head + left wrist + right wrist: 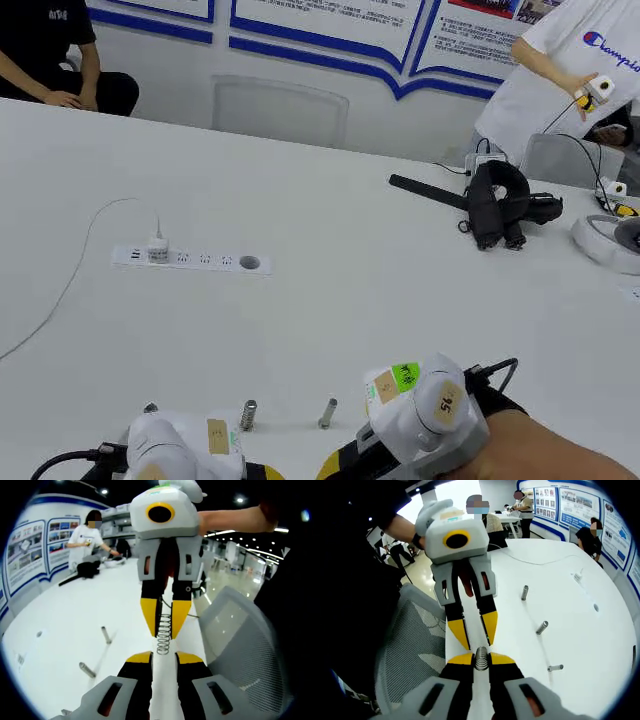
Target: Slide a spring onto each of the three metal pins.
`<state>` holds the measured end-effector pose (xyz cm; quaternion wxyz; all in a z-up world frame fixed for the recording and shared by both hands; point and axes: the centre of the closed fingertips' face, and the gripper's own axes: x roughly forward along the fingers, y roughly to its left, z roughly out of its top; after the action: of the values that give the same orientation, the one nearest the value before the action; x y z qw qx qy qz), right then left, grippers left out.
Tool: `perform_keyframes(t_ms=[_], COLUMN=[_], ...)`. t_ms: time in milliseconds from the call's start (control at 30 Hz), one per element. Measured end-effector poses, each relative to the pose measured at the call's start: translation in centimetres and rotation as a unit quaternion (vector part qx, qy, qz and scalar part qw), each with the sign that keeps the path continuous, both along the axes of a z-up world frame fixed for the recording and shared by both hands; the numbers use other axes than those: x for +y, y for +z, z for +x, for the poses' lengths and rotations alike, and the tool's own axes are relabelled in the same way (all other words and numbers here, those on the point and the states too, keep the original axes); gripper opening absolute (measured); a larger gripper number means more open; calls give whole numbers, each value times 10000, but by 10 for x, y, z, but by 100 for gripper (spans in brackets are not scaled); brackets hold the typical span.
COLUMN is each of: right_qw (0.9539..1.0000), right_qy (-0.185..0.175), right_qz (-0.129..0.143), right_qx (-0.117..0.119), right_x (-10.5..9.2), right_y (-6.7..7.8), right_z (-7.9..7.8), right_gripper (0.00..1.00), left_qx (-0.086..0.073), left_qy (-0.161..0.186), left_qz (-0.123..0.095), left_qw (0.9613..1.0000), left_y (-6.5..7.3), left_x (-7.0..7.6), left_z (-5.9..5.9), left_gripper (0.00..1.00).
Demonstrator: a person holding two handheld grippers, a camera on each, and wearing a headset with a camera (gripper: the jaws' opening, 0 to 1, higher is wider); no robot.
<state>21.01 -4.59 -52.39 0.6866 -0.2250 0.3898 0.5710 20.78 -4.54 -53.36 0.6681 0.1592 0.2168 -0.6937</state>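
My right gripper (481, 659) is shut on a small steel spring (481, 658), which points forward out of its yellow tips. In the left gripper view the same spring (163, 635) runs from the right gripper (165, 625) down to my left gripper (163, 657). The left jaws stand open, slightly wider than the spring, one on each side of its free end. Three pins stand near the table's front edge. The right one (327, 412) is bare, the middle one (248, 415) wears a spring, and the left one (150, 407) looks ribbed in the right gripper view (524, 592).
Both grippers meet just off the white table's front edge (162, 690), above a grey mesh chair (240, 645). A power strip (190, 259) with a charger and cable lies mid-table. A black device (500, 205) lies far right. People sit and stand at the far side.
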Motion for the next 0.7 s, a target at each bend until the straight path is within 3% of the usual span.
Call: perform_keyframes(t_ms=[367, 700], right_qw=[9994, 9971], right_qy=[-298, -636], right_qz=[-182, -421], right_qx=[45, 76], right_x=[-19, -39], right_y=[-11, -22], right_z=[8, 23], right_gripper=[12, 12], left_qx=[73, 166], left_qy=[303, 727], left_qz=[7, 20], left_qw=[9995, 9972], left_y=[-5, -13], left_x=[5, 18], left_z=[2, 15], left_gripper=[20, 26])
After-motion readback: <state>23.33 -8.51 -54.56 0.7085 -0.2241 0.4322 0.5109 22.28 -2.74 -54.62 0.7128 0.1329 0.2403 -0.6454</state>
